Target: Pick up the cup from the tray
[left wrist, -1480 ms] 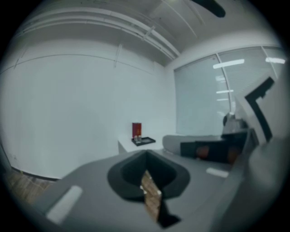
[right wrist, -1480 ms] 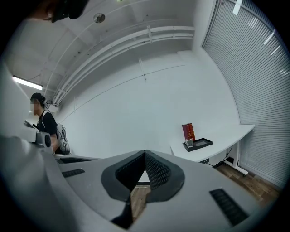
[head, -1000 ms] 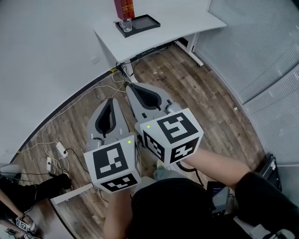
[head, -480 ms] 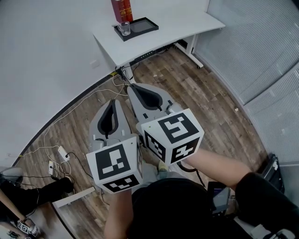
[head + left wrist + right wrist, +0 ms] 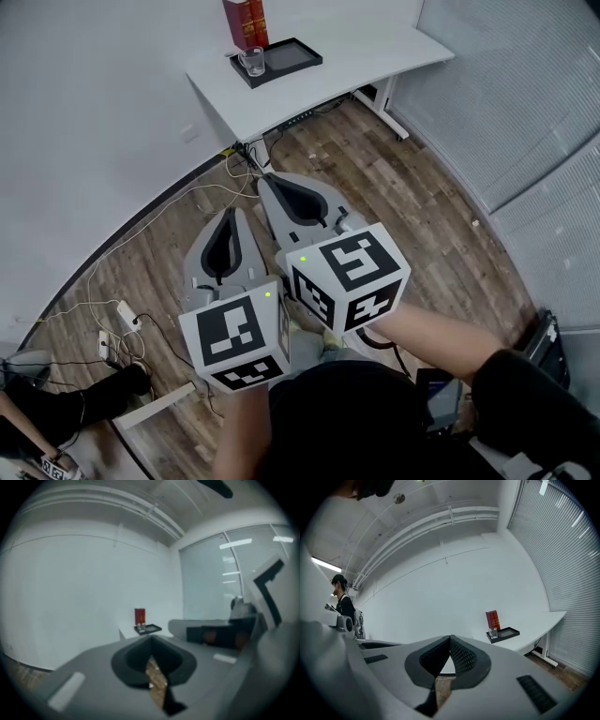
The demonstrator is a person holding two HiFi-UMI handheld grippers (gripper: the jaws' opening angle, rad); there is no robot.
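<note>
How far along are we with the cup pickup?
Nothing done yet: the cup stands on the tray on the far desk. The left gripper and right gripper are shut, empty, well short of it. Left: approach, open a gripper, grasp and lift.

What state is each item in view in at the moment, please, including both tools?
cup, upright in the tray, at the end by the red box, untouched.
tray, flat on the desk, holding only the cup.
red box, standing upright behind the tray.
left tool, shut, empty, well short of the desk.
right tool, shut, empty, well short of the desk.
</note>
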